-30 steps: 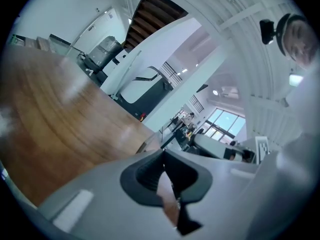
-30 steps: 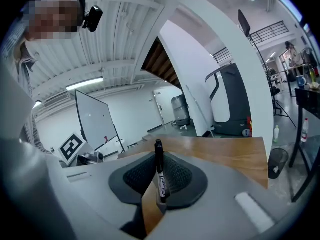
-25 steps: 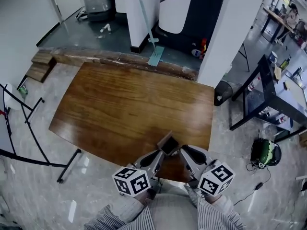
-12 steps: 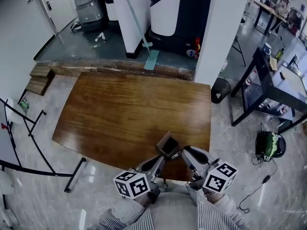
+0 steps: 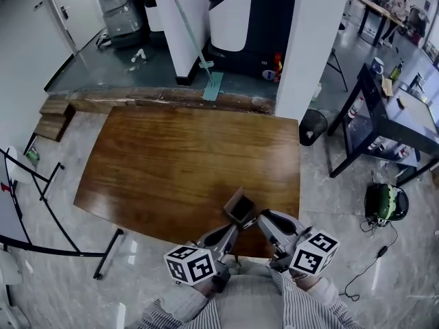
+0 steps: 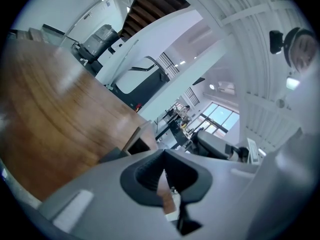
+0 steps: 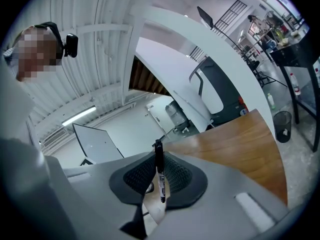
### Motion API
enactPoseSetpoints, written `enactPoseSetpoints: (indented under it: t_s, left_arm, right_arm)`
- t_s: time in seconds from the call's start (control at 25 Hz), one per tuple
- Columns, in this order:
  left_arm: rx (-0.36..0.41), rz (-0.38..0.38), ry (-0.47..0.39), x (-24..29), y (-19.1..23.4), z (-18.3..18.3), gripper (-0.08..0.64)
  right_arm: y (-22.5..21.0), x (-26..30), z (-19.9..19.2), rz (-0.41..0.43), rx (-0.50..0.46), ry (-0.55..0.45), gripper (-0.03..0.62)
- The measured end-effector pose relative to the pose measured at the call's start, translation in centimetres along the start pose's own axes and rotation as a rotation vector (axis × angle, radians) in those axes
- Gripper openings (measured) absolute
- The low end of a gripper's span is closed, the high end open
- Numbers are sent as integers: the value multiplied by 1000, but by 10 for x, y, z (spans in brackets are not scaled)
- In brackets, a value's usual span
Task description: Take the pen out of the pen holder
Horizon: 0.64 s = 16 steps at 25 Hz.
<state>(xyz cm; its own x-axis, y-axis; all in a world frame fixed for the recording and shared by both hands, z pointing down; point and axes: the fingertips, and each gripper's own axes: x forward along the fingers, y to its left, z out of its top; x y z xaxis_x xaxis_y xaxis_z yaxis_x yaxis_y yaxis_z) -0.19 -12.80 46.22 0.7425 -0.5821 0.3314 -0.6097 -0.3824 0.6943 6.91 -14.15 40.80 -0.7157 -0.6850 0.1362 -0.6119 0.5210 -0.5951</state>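
Pen's out of the holder and sitting in the right jaws

Left gripper [image 6: 161, 155] has its jaws pinched shut on what looks like the near wall of the pen holder [image 5: 239, 206]. The box's open mouth is just past the tips, by the near edge of the table [image 5: 171, 156]. Right gripper [image 7: 158, 154] is just beside the holder, jaws clamped on the pen [image 7: 159, 176]. The pen stands crosswise between the pads, black end poking past them.

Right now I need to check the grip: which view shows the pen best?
The right gripper view: the pen stands clamped between the pads of the right gripper. The head view shows the pen holder but no pen I can make out; the left gripper view likewise.
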Motion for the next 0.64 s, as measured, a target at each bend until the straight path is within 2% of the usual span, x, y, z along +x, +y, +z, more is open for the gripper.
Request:
enactPoseSetpoints:
  t_s: [0.64]
  left_arm:
    - [10,2,16,-1,2,-1,8]
  right_arm:
    - [0,4,-1,-8,7,6,46]
